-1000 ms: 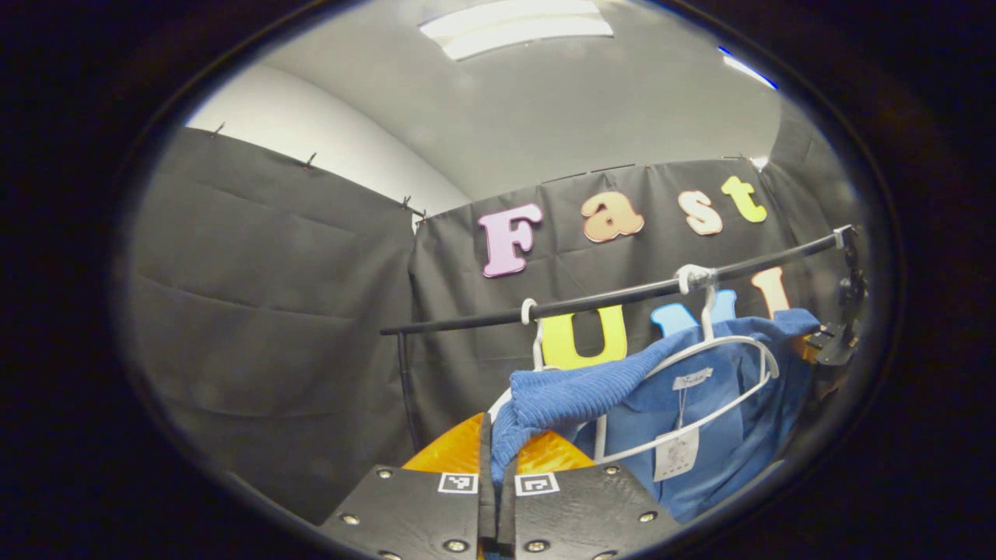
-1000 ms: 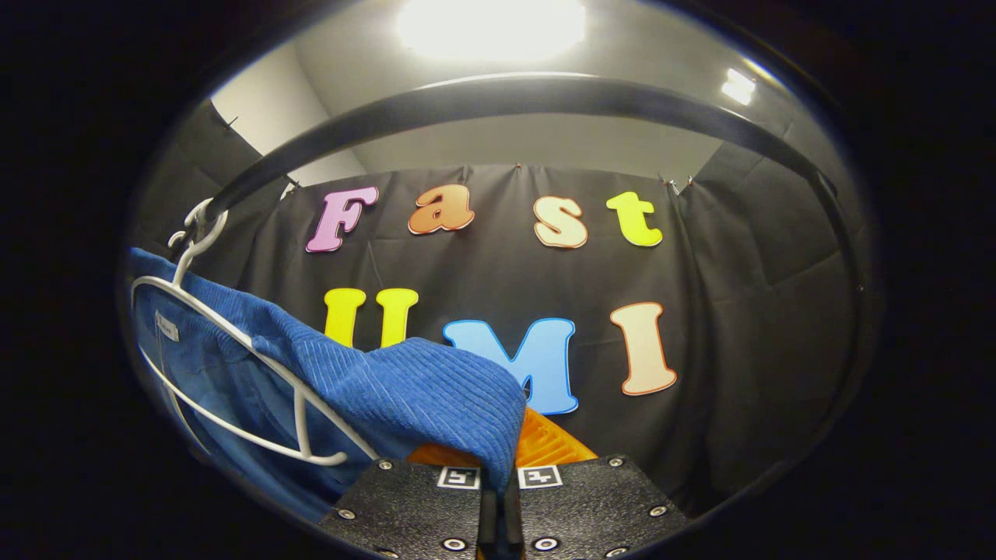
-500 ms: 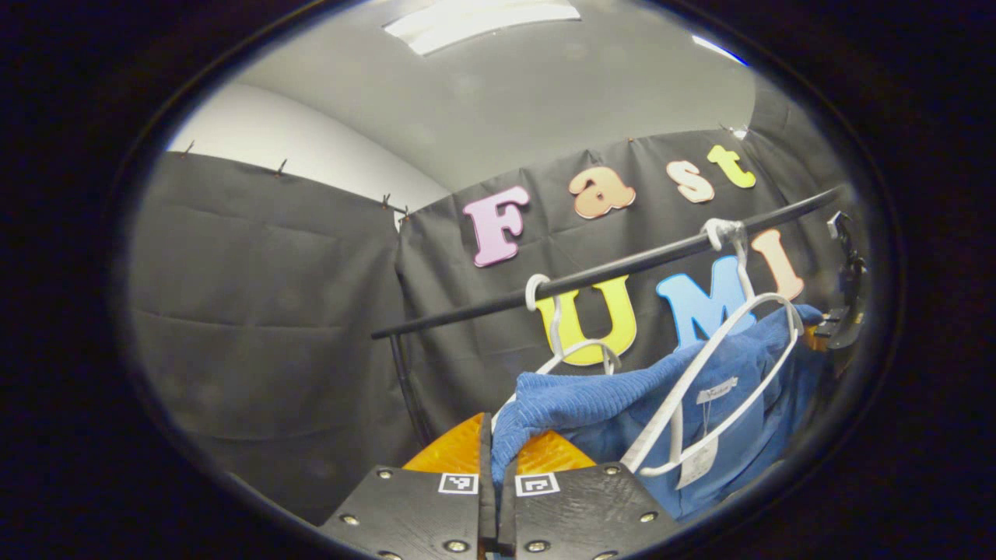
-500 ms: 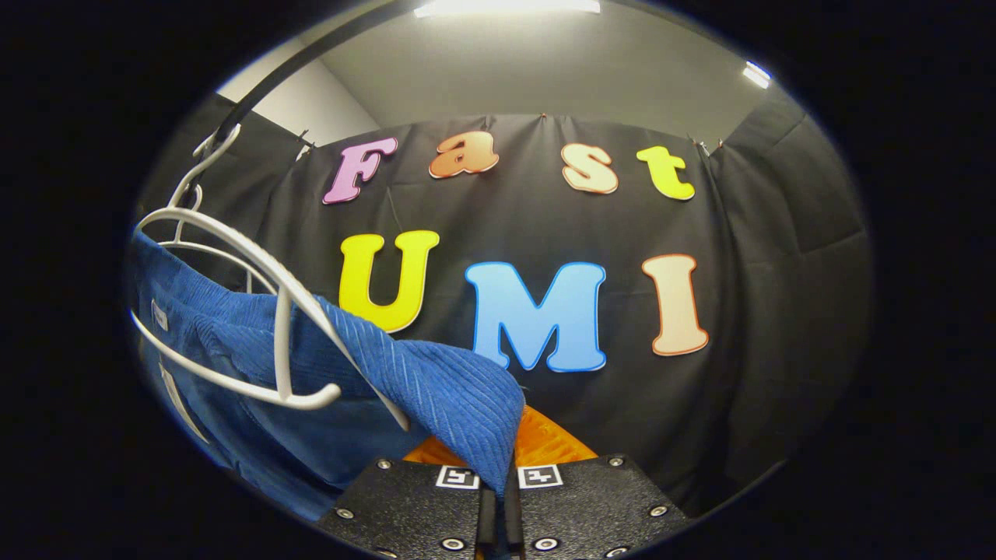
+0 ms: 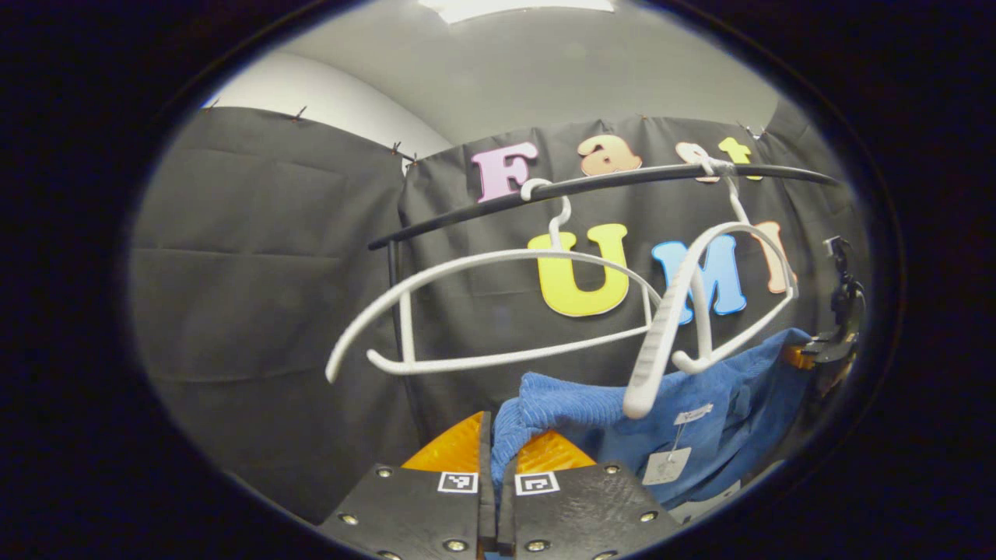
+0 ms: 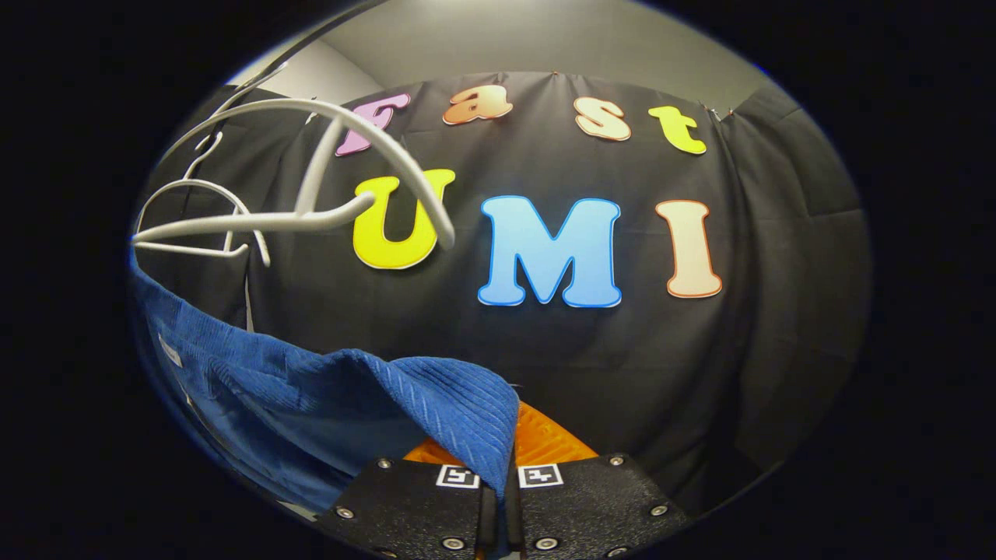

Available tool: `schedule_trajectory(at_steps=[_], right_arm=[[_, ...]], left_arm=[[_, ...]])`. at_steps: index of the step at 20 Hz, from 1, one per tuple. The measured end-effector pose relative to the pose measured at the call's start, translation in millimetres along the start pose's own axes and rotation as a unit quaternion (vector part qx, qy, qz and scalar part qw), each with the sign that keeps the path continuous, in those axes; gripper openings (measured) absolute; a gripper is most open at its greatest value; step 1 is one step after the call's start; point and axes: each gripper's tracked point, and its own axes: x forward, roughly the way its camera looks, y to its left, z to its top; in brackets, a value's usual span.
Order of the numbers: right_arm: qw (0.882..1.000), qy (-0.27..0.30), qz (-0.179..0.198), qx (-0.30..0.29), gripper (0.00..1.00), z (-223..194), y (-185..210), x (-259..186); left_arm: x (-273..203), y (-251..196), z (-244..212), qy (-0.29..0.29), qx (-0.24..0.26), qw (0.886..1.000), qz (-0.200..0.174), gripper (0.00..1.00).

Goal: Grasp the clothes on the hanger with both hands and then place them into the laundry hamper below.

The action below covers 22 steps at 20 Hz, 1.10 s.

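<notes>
A blue ribbed garment (image 5: 700, 420) hangs stretched between both grippers, below and free of the white hangers. My left gripper (image 5: 496, 467) is shut on one corner of the cloth. My right gripper (image 6: 502, 467) is shut on the other corner of the garment (image 6: 334, 404). In the left gripper view the right gripper (image 5: 829, 350) shows at the far right, holding the cloth's far end. Two bare white hangers (image 5: 498, 311) (image 5: 700, 303) hang from the black rail (image 5: 591, 187); a paper tag (image 5: 665, 465) dangles from the garment.
The black rail's upright post (image 5: 393, 311) stands to the left of the hangers. In the right gripper view the white hangers (image 6: 311, 194) swing at the upper left above the cloth. Black cloth walls close the booth behind and on both sides.
Both grippers have dropped with the garment. The cloth slid off the hangers, which now hang bare above it, and the rail has risen in both views.
</notes>
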Motion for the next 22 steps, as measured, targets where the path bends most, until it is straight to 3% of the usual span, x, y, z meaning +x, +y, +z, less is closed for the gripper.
schedule_trajectory(at_steps=[6, 12, 17, 22], right_arm=[[0.998, 0.038, 0.027, -0.035, 0.05, -41.7, 26.7, -40.7], [0.996, 0.056, 0.063, -0.033, 0.05, -54.0, 67.9, -91.5], [0.992, 0.048, 0.109, -0.032, 0.05, -40.8, 113.2, -143.8], [0.987, 0.059, 0.148, -0.013, 0.05, -40.6, 150.1, -192.0]], left_arm=[[-35.8, 16.0, -34.0, 0.019, -0.010, 1.000, 0.012, 0.02], [-81.4, 28.9, -57.0, 0.033, -0.033, 0.999, 0.019, 0.03], [-119.5, 1.4, -57.9, 0.027, -0.034, 0.999, -0.016, 0.02], [-164.5, -45.7, -52.7, 0.021, -0.039, 0.996, -0.083, 0.01]])
